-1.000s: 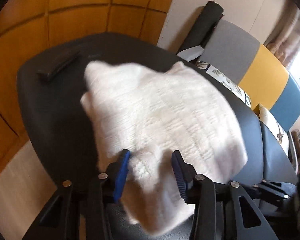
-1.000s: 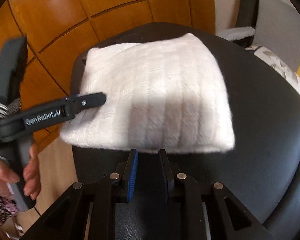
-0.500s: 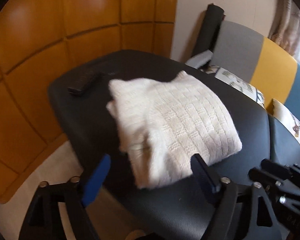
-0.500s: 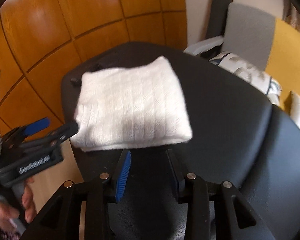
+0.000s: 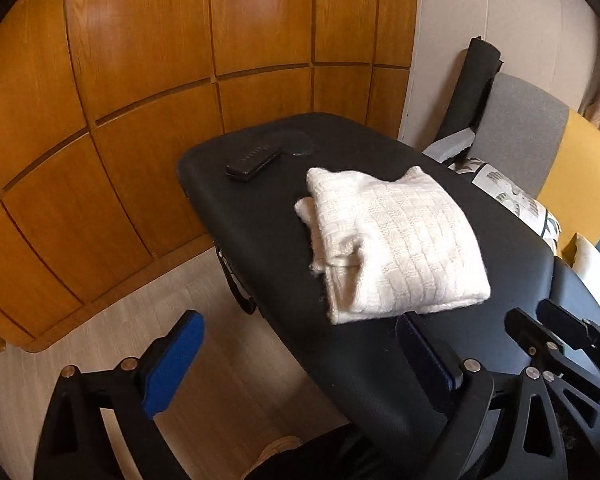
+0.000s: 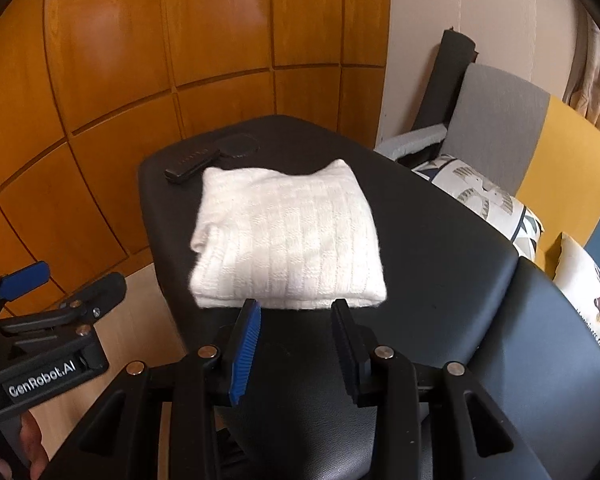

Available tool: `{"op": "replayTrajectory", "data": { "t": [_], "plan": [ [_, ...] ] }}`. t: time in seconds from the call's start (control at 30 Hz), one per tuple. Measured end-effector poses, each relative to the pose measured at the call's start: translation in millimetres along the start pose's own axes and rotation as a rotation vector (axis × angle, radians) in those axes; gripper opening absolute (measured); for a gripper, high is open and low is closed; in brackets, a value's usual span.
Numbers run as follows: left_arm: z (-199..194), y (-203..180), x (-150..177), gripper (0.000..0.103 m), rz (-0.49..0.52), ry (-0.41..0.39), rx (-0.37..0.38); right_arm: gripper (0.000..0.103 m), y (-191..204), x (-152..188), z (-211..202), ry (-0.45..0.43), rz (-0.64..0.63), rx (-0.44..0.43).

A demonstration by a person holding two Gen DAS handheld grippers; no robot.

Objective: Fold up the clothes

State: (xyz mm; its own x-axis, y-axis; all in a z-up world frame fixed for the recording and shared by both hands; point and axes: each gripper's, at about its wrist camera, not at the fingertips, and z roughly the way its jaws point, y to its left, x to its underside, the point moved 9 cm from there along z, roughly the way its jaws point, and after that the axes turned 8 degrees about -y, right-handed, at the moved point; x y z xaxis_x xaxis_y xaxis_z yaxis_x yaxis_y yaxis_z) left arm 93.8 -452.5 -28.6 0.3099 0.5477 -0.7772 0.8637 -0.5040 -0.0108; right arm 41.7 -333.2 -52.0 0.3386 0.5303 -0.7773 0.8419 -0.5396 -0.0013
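Sweater [image 6: 286, 240] folded on table, both tools [image 5: 300, 360] [image 6: 294, 344] spread, clear

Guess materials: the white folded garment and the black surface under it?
White folded garment: looks like chunky knit, wool or acrylic; woven-check ribbing, fuzzy edges. Black surface: seemingly padded leather or vinyl; smooth with a soft sheen and rounded edges. Exact fibre unclear.

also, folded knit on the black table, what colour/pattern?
Cream-white sweater with a woven basket-check texture, no print. Clearest in the left wrist view.
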Motion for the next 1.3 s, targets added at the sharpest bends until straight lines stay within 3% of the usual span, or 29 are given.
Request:
{"op": "replayTrajectory", "data": {
  "t": [0.43,0.73,1.07,1.2,1.3],
  "plan": [
    [-24.4,15.5,-0.5,0.099,0.006,-0.011,-0.061,0.037,19.5,-3.5,-6.7,-0.017,-0.016,-0.005],
    [-21.3,10.8,1.2,0.100,0.012,0.005,-0.041,0.037,13.8,-4.3,-8.6,-0.018,-0.006,0.008],
    [-17.2,-0.1,7.4,0.100,-0.008,0.043,0.051,0.037,2.2,-7.3,-9.3,-0.026,0.024,0.025],
    [-19.1,-5.1,8.2,0.099,-0.045,0.020,0.126,0.037,-2.3,-6.4,-8.7,-0.021,0.034,0.031],
    [-22.9,-5.2,5.3,0.099,-0.022,-0.024,0.101,0.037,-5.3,-5.0,-7.8,-0.016,0.044,0.035]
  ]
}}
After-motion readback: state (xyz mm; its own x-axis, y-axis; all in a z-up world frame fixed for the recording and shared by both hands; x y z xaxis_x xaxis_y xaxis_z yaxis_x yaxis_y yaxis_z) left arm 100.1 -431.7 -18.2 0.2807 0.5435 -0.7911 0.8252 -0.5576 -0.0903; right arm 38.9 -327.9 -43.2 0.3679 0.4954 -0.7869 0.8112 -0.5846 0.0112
